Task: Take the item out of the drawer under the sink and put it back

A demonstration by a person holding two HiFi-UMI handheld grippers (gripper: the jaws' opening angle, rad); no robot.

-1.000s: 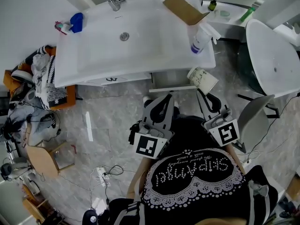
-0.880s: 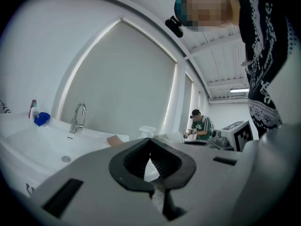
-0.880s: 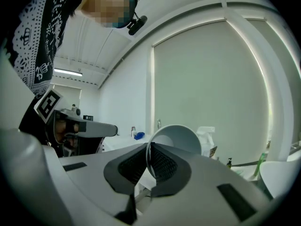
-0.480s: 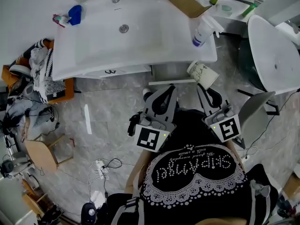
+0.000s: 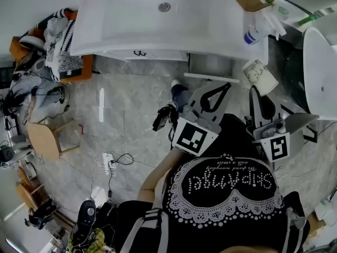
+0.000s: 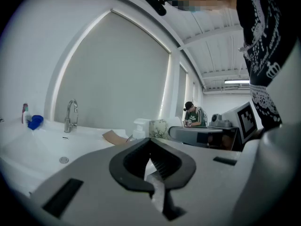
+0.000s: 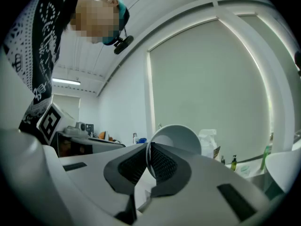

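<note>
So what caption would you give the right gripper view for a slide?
Right tool clamped on the rim of a white cup, a spray bottle and shaded window behind.

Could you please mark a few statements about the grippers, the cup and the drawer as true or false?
1. The right gripper is shut on the rim of the cup. True.
2. The left gripper grips the spray bottle. False: its jaws are together on nothing, and the bottle stands on the sink.
3. The drawer under the sink is open. True.
4. The cup lies in the sink basin. False: it is held in the air, beside the drawer.
</note>
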